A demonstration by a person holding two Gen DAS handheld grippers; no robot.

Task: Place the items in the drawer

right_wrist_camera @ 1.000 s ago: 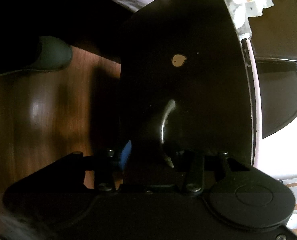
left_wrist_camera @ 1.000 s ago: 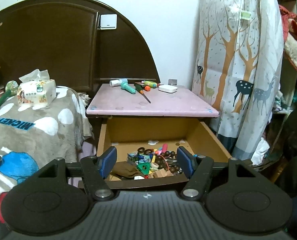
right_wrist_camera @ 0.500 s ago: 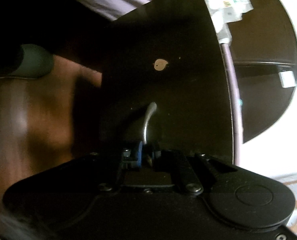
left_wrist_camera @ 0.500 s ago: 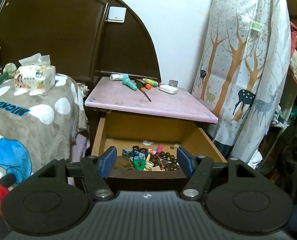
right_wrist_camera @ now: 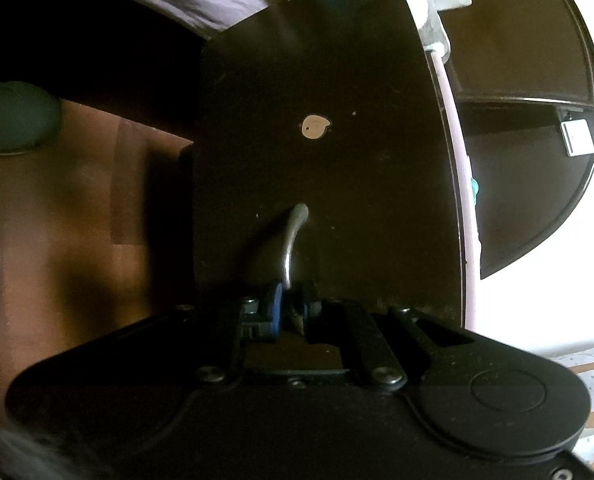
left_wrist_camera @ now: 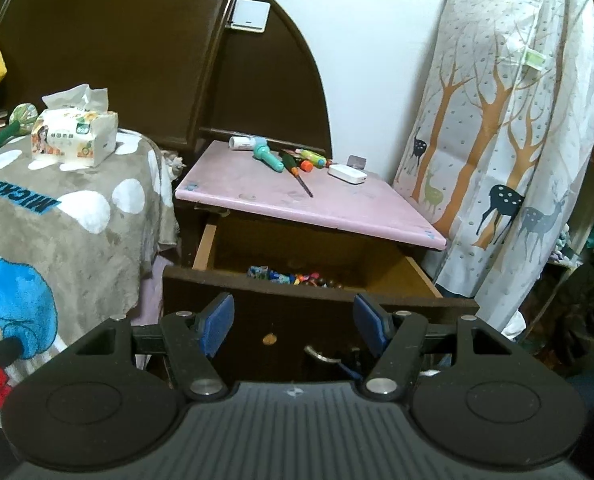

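- drawer (left_wrist_camera: pixel 393 276) sits under the pink tabletop (left_wrist_camera: pixel 297 200), pulled out toward the camera – dark glossy wood front, lighter raw-wood sides, small colourful clutter on its floor.
- metal handle (right_wrist_camera: pixel 293 240) – thin curved bar, bright against the dark front panel (right_wrist_camera: pixel 337 184); in the right wrist view its long axis runs straight away from the gripper.
- right gripper (right_wrist_camera: pixel 291 308) is clamped on the near end of that handle, blue pads pinched together around the bar. It is the one in contact.
- left gripper (left_wrist_camera: pixel 295 318) hangs in front of the drawer front, fingers spread wide, holding nothing; handle shows low between its fingers (left_wrist_camera: pixel 217 316).
- key relation: items lie on the far part of the tabletop, above and beyond the drawer cavity – so from the free left gripper they are up and forward.
- items: teal plastic tool (left_wrist_camera: pixel 269 156), screwdriver (left_wrist_camera: pixel 297 174) with slim shaft pointing near-right, markers (left_wrist_camera: pixel 313 157), white flat box (left_wrist_camera: pixel 347 173), white tube (left_wrist_camera: pixel 243 143).
- judgement: the left is the likely picker, since the right is busy on the handle.
- periphery: fleece blanket (left_wrist_camera: pixel 57 216) and tissue pack (left_wrist_camera: pixel 75 138) to the left, deer-print curtain (left_wrist_camera: pixel 509 140) to the right.
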